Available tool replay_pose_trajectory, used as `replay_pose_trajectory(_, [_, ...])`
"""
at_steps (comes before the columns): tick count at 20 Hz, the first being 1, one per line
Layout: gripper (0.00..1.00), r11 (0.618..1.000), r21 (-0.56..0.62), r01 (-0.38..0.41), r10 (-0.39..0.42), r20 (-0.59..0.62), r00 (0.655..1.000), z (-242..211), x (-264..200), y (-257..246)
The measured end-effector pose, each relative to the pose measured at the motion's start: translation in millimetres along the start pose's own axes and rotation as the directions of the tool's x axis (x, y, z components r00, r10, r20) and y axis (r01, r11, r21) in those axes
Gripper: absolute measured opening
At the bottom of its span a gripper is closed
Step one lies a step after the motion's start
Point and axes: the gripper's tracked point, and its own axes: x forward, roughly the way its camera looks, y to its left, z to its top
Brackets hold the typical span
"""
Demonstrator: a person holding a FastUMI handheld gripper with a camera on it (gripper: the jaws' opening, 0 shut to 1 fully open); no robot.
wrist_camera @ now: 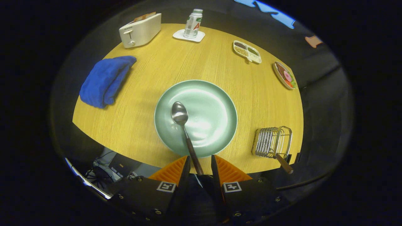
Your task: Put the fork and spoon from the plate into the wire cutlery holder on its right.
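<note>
Spoon lies across plate, bowl pointing away, brown handle between the narrowly parted claw fingers.

Brightly lit from overhead, with broad white glare across the glossy green plate and a small glint on the spoon bowl. Strong fisheye bending along the counter rim, curving its edges. Sharp focus at centre; dim, murky surroundings beyond. Dark near the open claw, fingers apart.
</note>
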Motion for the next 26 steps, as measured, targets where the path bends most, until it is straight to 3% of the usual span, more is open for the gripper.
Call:
replay_pose_trajectory(13, [0.4,0.996,-0.091,-0.005,-0.008,-0.136,0.991,-34,53,4])
replay_pose_trajectory(19, [0.4,0.989,-0.145,0.038,-0.063,-0.178,0.982,-44,72,-8])
replay_pose_trajectory(20, [0.39,0.985,-0.165,0.042,-0.073,-0.183,0.98,-47,73,-10])
replay_pose_trajectory(21, [0.22,0.982,-0.182,0.055,-0.089,-0.184,0.979,-46,73,-12])
replay_pose_trajectory(24, [0.1,0.982,-0.18,0.057,-0.084,-0.146,0.986,-41,69,-11])
replay_pose_trajectory(26, [0.1,0.987,-0.15,0.052,-0.07,-0.114,0.991,-35,65,-8])
